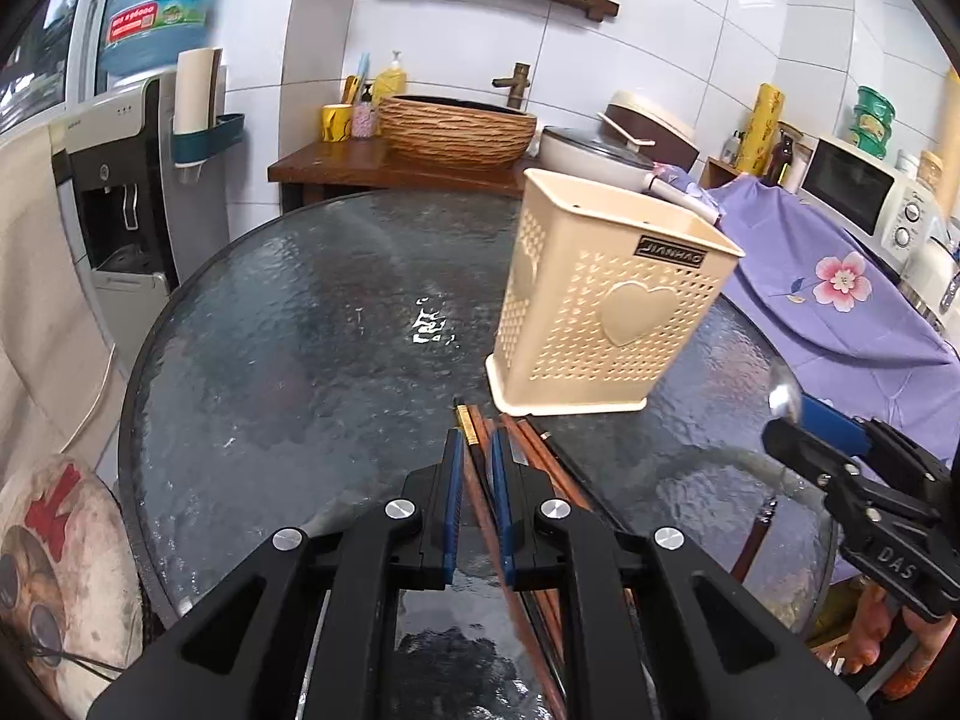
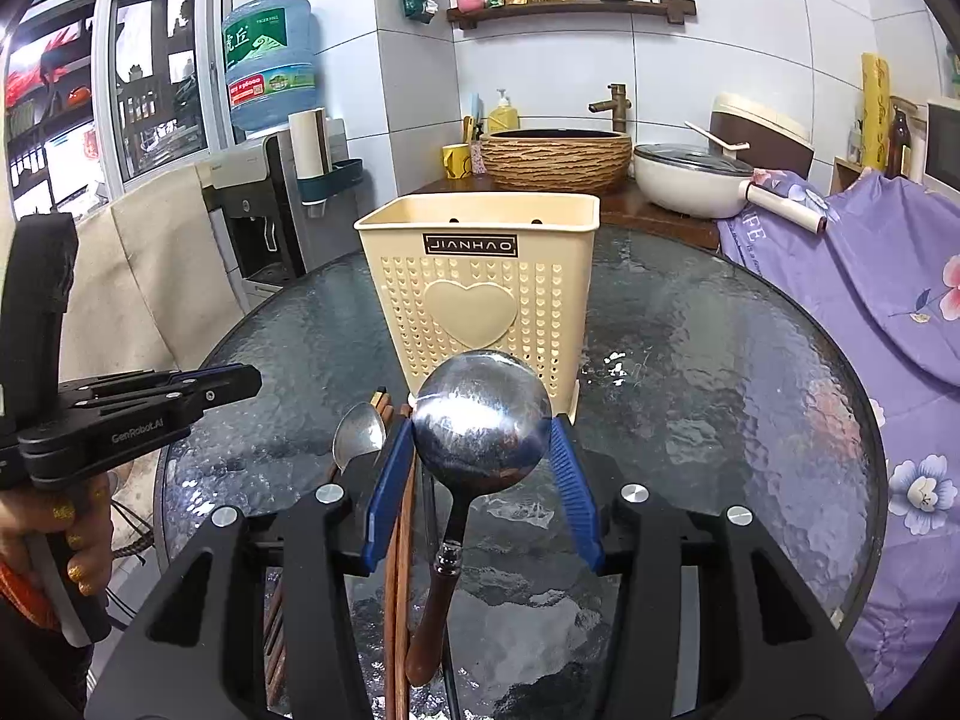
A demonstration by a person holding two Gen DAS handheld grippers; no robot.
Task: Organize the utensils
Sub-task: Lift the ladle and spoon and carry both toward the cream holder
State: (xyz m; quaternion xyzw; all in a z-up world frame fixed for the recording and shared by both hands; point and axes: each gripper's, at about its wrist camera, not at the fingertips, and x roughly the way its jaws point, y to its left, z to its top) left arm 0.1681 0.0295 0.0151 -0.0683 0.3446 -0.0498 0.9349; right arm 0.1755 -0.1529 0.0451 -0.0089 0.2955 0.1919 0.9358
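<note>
- At frame bottom-centre in the left wrist view, left gripper [image 1: 477, 468] clenched on 1 dark chopstick [image 1: 467, 433]; lift it level, then tip it into the beige holder [image 1: 606, 306] at centre-right.
- Right gripper [image 2: 483, 456] grasping the spoon [image 2: 483, 414] by its bowl, frame centre.
- Only the right wrist view shows a 2nd spoon [image 2: 359, 435] on the glass table [image 2: 720, 390].
</note>
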